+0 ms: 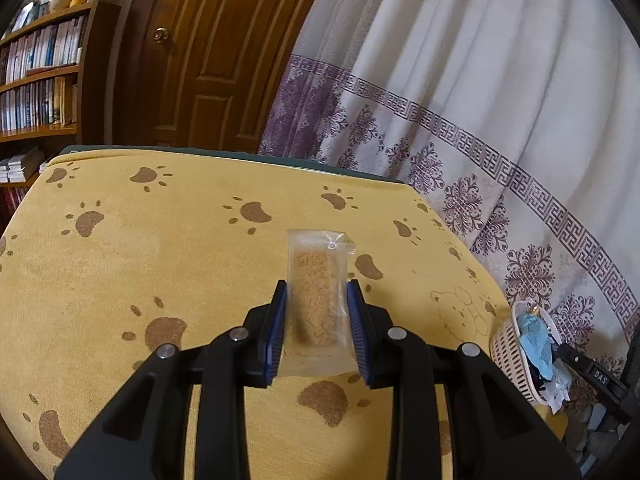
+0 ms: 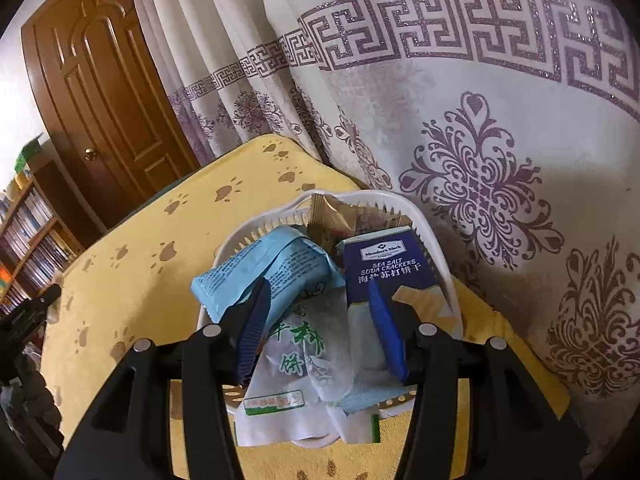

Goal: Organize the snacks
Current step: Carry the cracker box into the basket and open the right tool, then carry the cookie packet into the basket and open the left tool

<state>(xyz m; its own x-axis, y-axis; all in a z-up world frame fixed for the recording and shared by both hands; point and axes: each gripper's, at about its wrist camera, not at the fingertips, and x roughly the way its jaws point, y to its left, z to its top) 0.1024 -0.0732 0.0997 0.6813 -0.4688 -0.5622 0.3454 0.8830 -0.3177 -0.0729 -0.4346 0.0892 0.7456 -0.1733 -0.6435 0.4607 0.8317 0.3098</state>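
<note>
The left gripper [image 1: 317, 292] has its jaws drawn narrow and clamped on a clear snack packet [image 1: 318, 300] of tan crumbly stuff, which stands upright between the blue pads [image 1: 278, 332], its top sticking out past their tips. It hangs over the worktop [image 1: 160, 264], a yellow cloth printed with brown paw marks. To the left and far side of the packet the cloth lies bare right out to its far edge, where a dark green border shows. Beyond that edge stand a wooden door [image 1: 200, 52] and a bookshelf [image 1: 40, 80] at far left.

At the right edge of the worktop, close against the patterned curtain [image 1: 500, 100], sits a white slatted basket [image 1: 508, 344], well apart from the held packet.

In the right wrist view the right gripper [image 2: 320, 292] hovers directly over the basket [image 2: 412, 208], jaws partly apart with nothing pinched; its pads do not press on any packet. The basket is heaped: a light blue packet [image 2: 256, 264] at left, a navy sea salt soda crackers pack [image 2: 384, 260] at right, a white packet with green characters [image 2: 304, 352] spilling over the near rim, and brown wrappers [image 2: 332, 212] at the far side. The curtain hangs just beside the basket's right and far rim, leaving little room there; open cloth lies to its left.
</note>
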